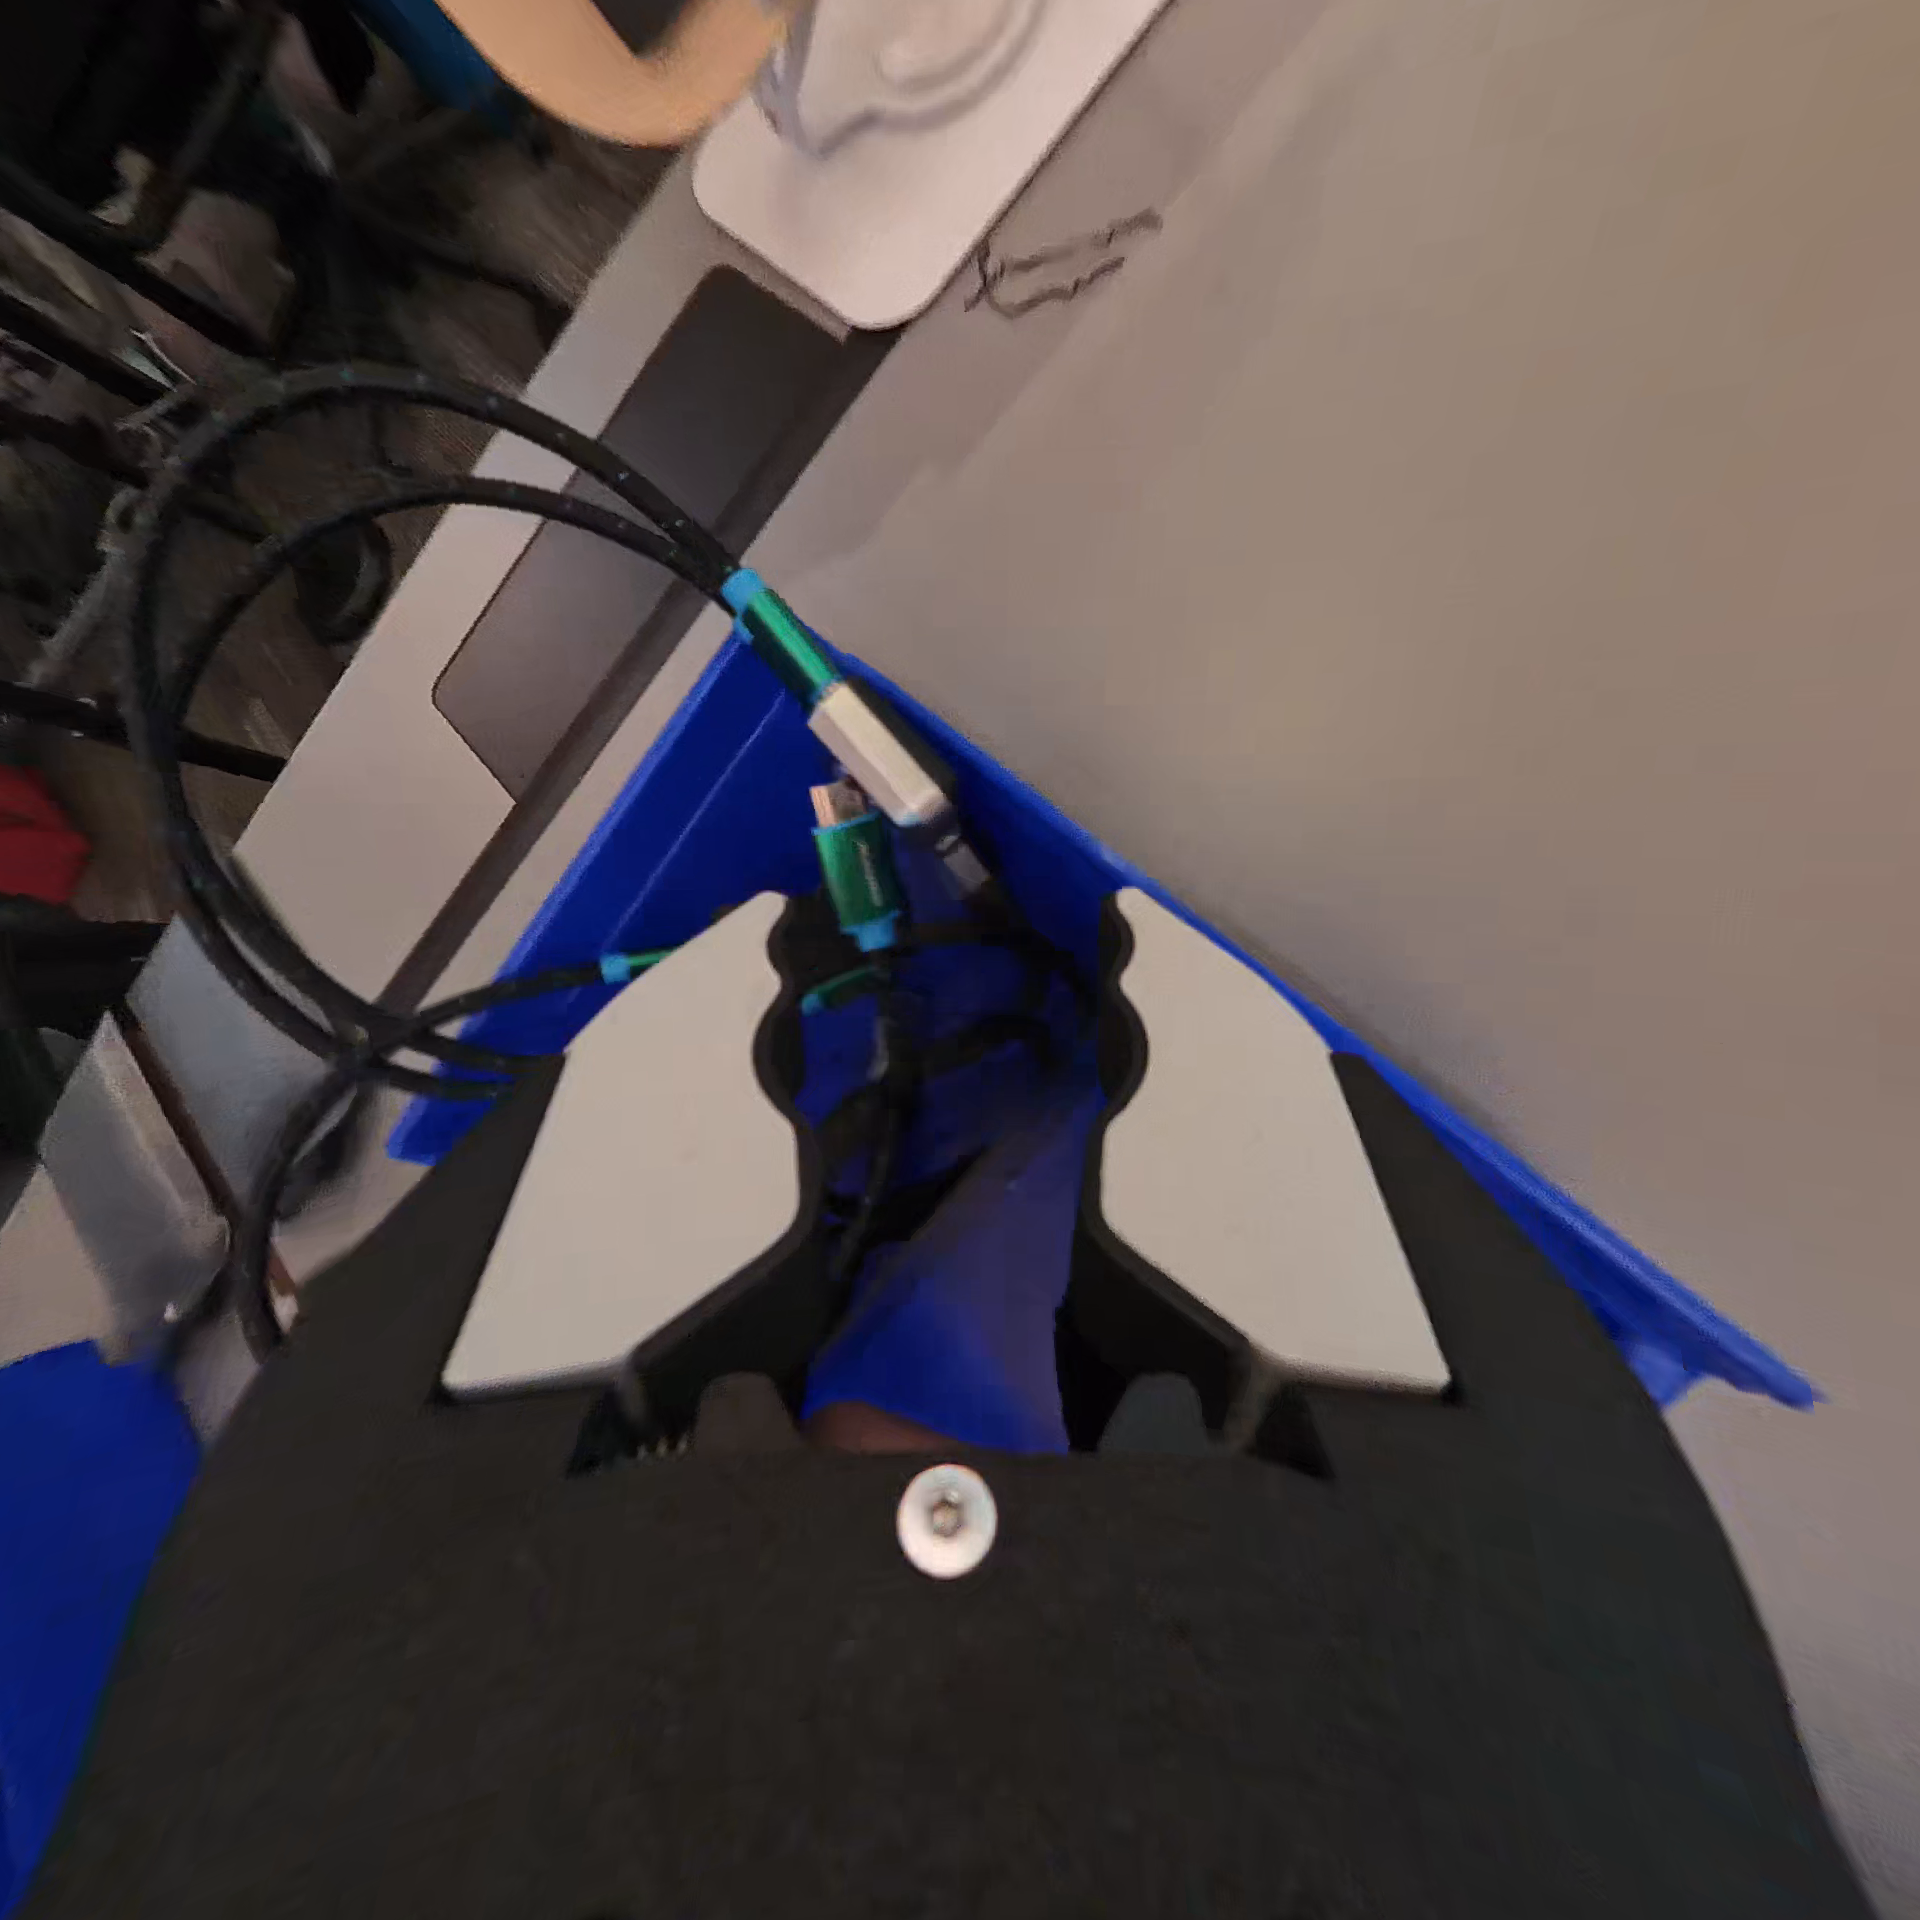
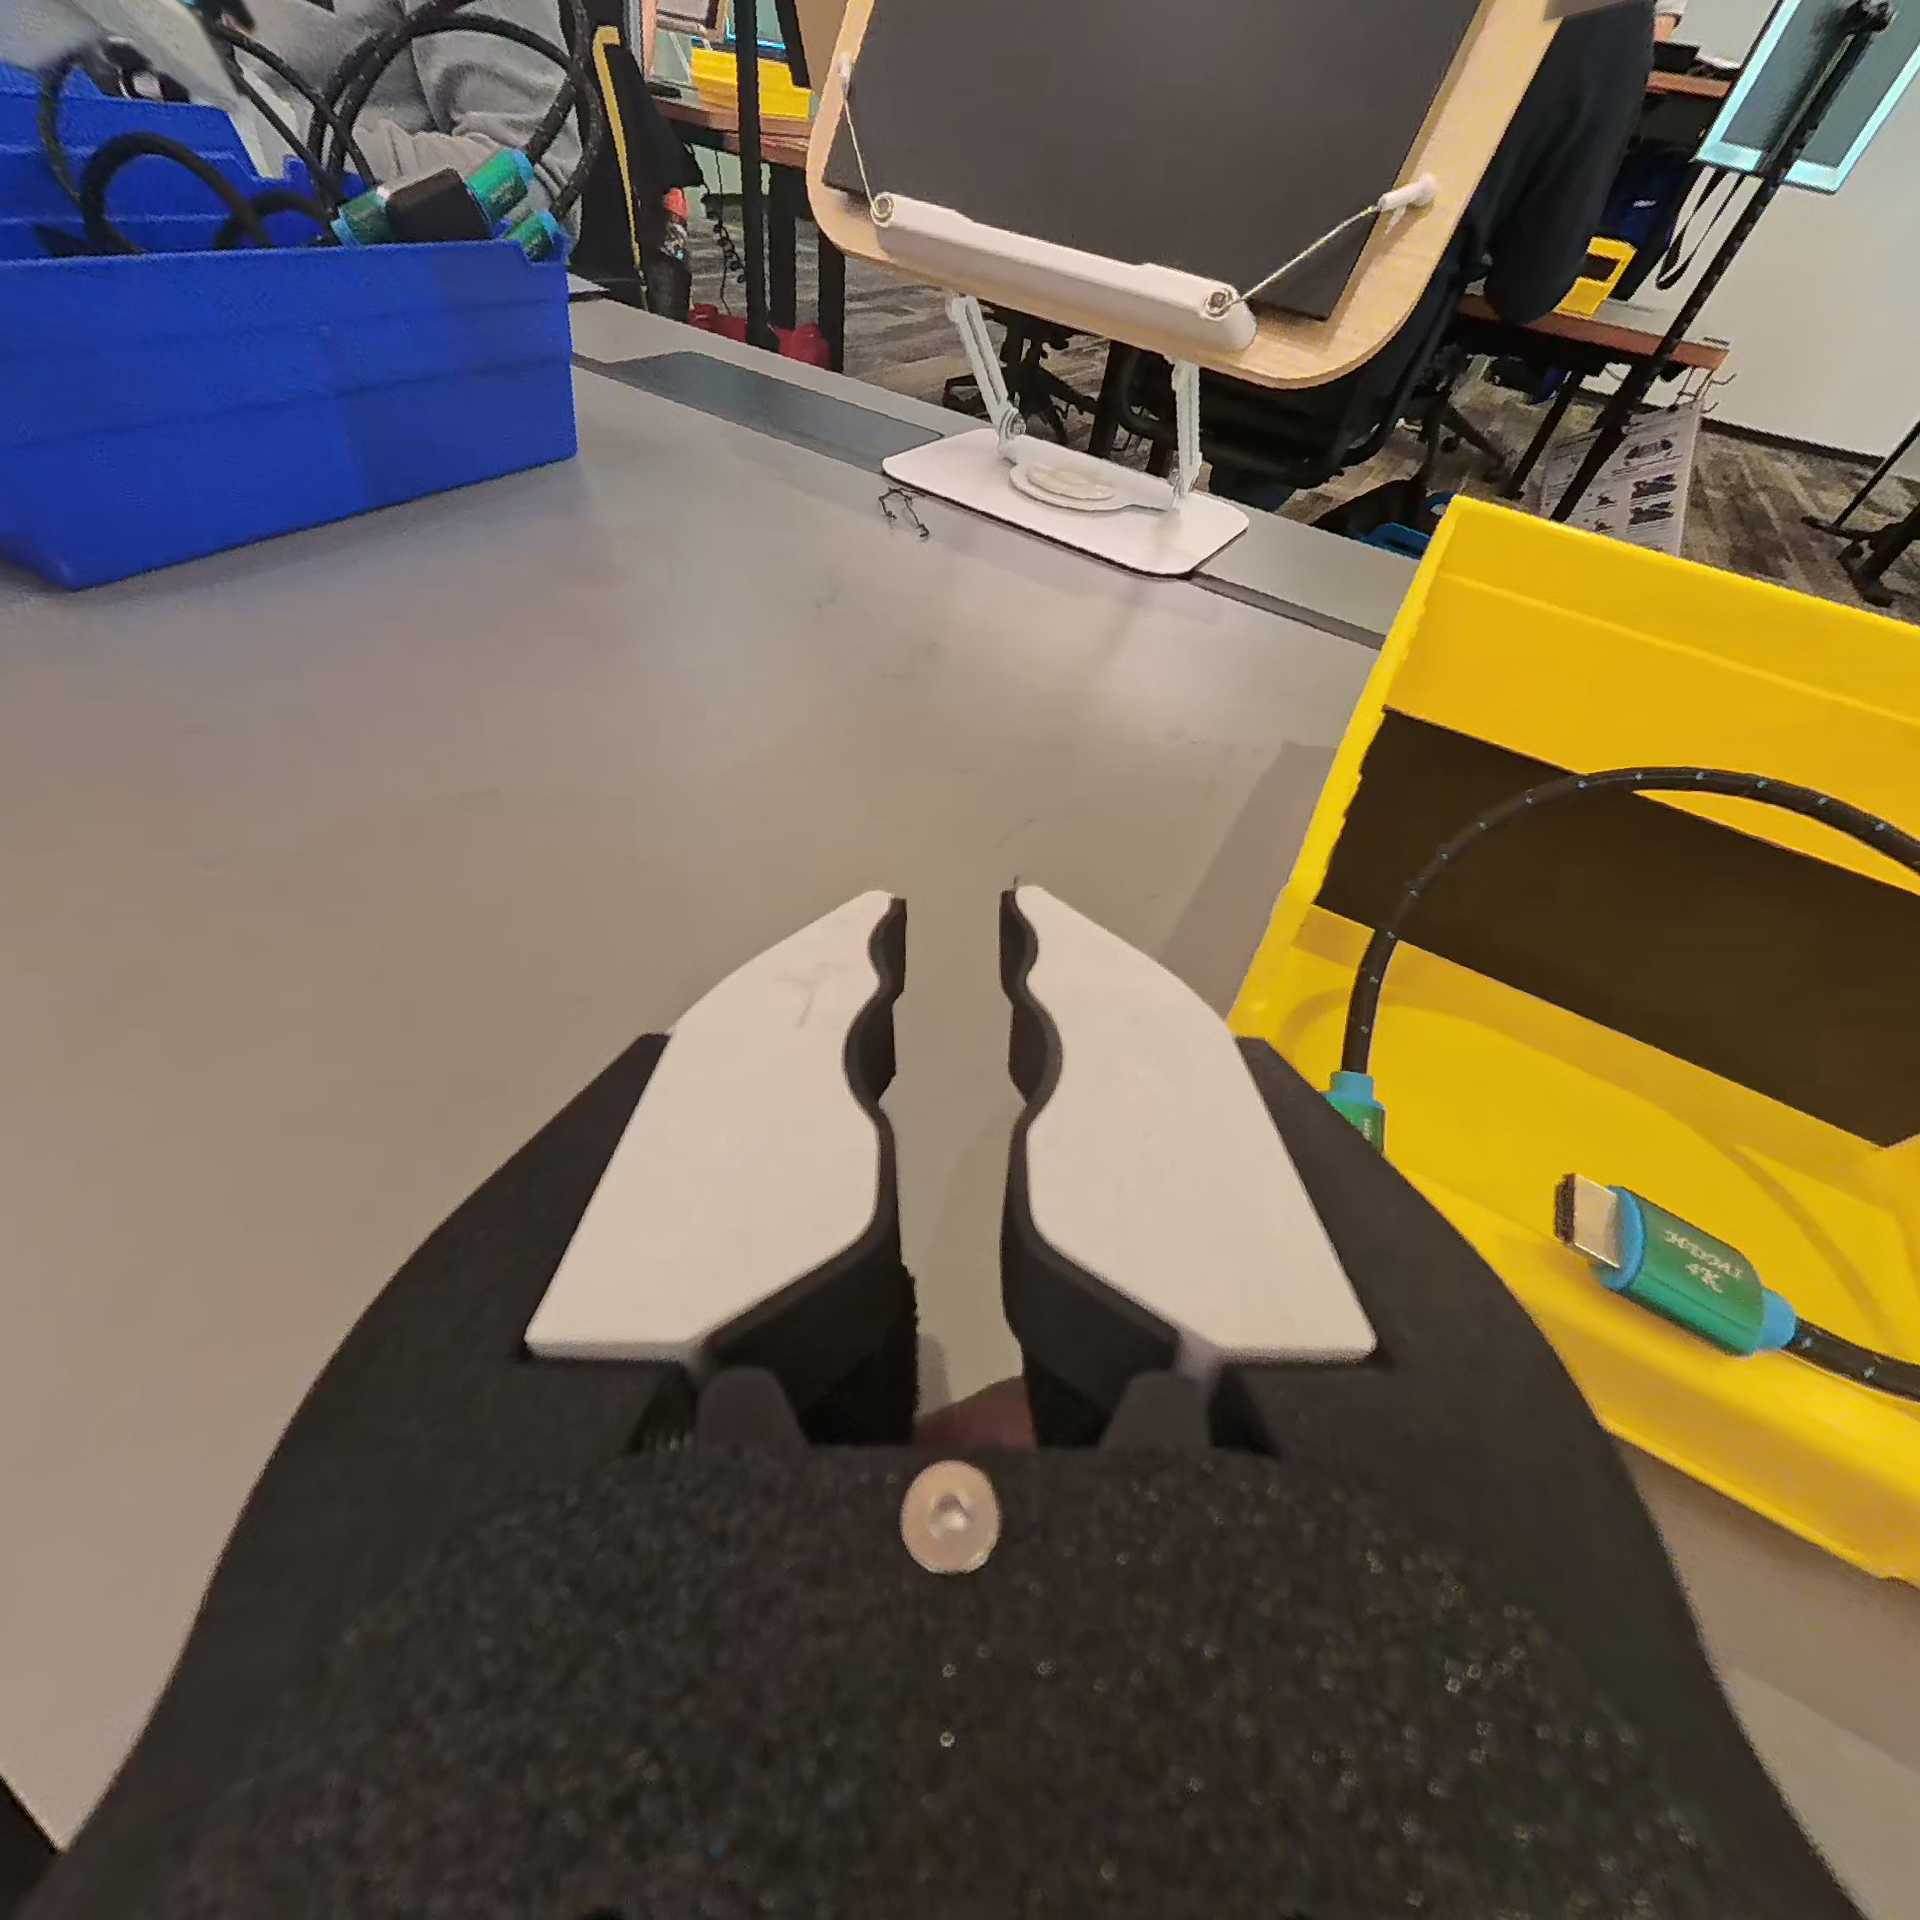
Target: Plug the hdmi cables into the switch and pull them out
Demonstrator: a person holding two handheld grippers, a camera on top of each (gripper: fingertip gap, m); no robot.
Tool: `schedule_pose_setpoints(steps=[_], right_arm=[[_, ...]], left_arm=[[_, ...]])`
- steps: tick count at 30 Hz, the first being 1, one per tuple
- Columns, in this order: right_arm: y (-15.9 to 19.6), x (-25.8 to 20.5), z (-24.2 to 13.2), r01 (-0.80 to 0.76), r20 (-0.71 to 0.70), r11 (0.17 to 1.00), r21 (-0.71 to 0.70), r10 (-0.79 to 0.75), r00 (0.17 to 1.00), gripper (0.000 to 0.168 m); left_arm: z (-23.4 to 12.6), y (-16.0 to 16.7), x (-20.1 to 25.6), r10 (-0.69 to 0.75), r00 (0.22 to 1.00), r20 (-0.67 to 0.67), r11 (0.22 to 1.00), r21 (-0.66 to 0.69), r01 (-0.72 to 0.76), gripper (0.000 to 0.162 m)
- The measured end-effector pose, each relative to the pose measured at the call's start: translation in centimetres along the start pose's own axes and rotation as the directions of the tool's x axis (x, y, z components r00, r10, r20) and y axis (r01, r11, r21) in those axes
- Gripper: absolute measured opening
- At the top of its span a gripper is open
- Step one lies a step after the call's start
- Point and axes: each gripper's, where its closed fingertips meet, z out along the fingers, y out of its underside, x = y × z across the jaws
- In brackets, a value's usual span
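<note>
While both pairs of tongs are in view, each from its own wrist camera, the scene reads as follows.

Left tongs (image 1: 940, 925): spread wide, pinching nothing, tips poised over the open top of the blue bin (image 1: 665, 831).
Blue bin: stands on the grey worktop (image 1: 1455, 520) at its edge; in the right wrist view it sits far left (image 2: 291, 395), well apart from the right tongs.
Switch (image 1: 883, 758): a small silver box up at the bin's rim, tilted, with a green-and-blue plug (image 1: 774, 623) seated in its far end; in the right wrist view it shows as a dark block (image 2: 436, 203) between green plugs.
Loose plug in blue bin (image 1: 857, 873): green shell, metal tip pointing up, just beside the switch and just ahead of the left tongs' tips.
Braided black cables (image 1: 208, 727): loop out over the bin's rim and past the worktop edge.
Right tongs (image 2: 953, 904): parted by a narrow gap, nothing between them, hovering above bare worktop.
Yellow bin (image 2: 1507, 644): just right of the right tongs, on the worktop.
HDMI cable in yellow bin (image 2: 1683, 1288): green plug with blue collars lying on the bin floor, metal tip towards the tongs; its braided lead (image 2: 1455, 862) arches above.
Tablet stand (image 2: 1070, 488): white base at the worktop's far edge, bearing a wood-framed dark panel (image 2: 1143, 135).
</note>
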Motion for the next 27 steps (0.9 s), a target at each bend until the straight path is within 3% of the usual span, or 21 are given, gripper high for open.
schedule_pose_setpoints(steps=[4, 10, 15, 16, 21, 27], right_arm=[[0.4, 0.3, -0.1, -0.015, -0.005, 1.0, -0.013, 0.015, 1.0, 0.017], [0.9, 0.4, -0.2, -0.04, 0.003, 0.999, -0.028, 0.04, 0.999, 0.017], [1.2, 0.2, -0.1, -0.024, 0.008, 0.999, -0.043, 0.025, 1.0, 0.017], [1.2, 0.1, -0.1, -0.02, 0.011, 0.999, -0.047, 0.021, 1.0, 0.017], [1.0, -0.3, 0.1, -0.009, 0.022, 0.999, -0.044, 0.01, 1.0, 0.016], [0.3, -1.2, -0.2, 0.035, 0.033, 0.999, -0.024, -0.034, 0.999, 0.016]], left_arm=[[3.6, -0.6, -1.6, -0.049, 0.992, -0.119, 0.995, -0.089, 0.038, 0.063], [7.3, -3.0, -3.1, -0.296, 0.922, -0.251, 0.955, -0.091, 0.282, 0.062], [8.6, -3.0, -3.4, -0.439, 0.868, -0.234, 0.898, -0.159, 0.411, 0.017], [8.5, -2.9, -3.5, -0.452, 0.867, -0.21, 0.89, -0.17, 0.423, 0.016], [5.4, -3.9, -4.8, -0.351, 0.936, -0.033, 0.931, -0.12, 0.345, 0.014], [-3.2, -6.3, -8.1, -0.347, 0.935, 0.07, 0.938, 0.044, 0.344, 0.013]])
